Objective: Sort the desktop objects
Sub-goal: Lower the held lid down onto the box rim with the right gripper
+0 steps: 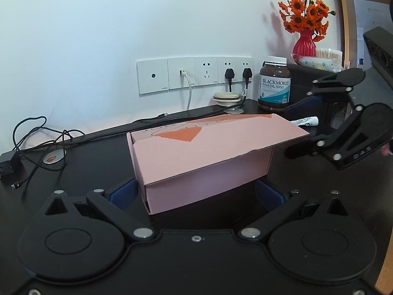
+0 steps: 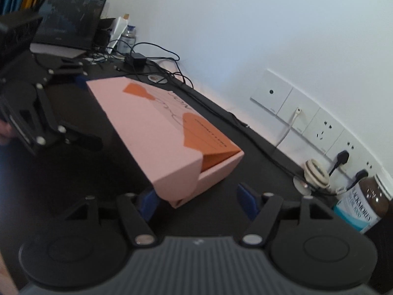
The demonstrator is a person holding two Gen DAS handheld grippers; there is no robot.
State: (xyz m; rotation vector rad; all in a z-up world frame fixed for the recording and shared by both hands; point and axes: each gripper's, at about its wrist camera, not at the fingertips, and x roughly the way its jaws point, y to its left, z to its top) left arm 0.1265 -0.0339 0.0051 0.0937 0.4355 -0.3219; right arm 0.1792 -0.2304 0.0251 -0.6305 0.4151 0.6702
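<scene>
Across the middle of both wrist views lies the pink box (image 1: pixel 206 162), a cardboard carton with orange patches on its lid, resting on the dark worktop (image 1: pixel 81 172). Lid sits slightly lifted; in the right view the lower-right end gapes, showing orange lining.

My left tongs (image 1: pixel 196 191) stand wide, blue pads flanking the near end of the box, neither pad visibly pressing. My right tongs (image 2: pixel 196 196) are partly spread at the opposite end; the left pad sits right at the box corner, the right pad apart from it. Holding nothing, as far as I can judge.

Handling, my estimate: light, thin card, walls likely to buckle under a hard pinch; matte surface, so fair friction. The loose lid may spring up if lifted by the flap. Best hold looks to be across the short end, low on the base walls, below the lid edge, one tongs per end.

Nearby, upper right of the left view: brown supplement bottle (image 1: pixel 274 83), probably heavy and smooth; a white tube (image 1: pixel 305 121) behind the box.
</scene>
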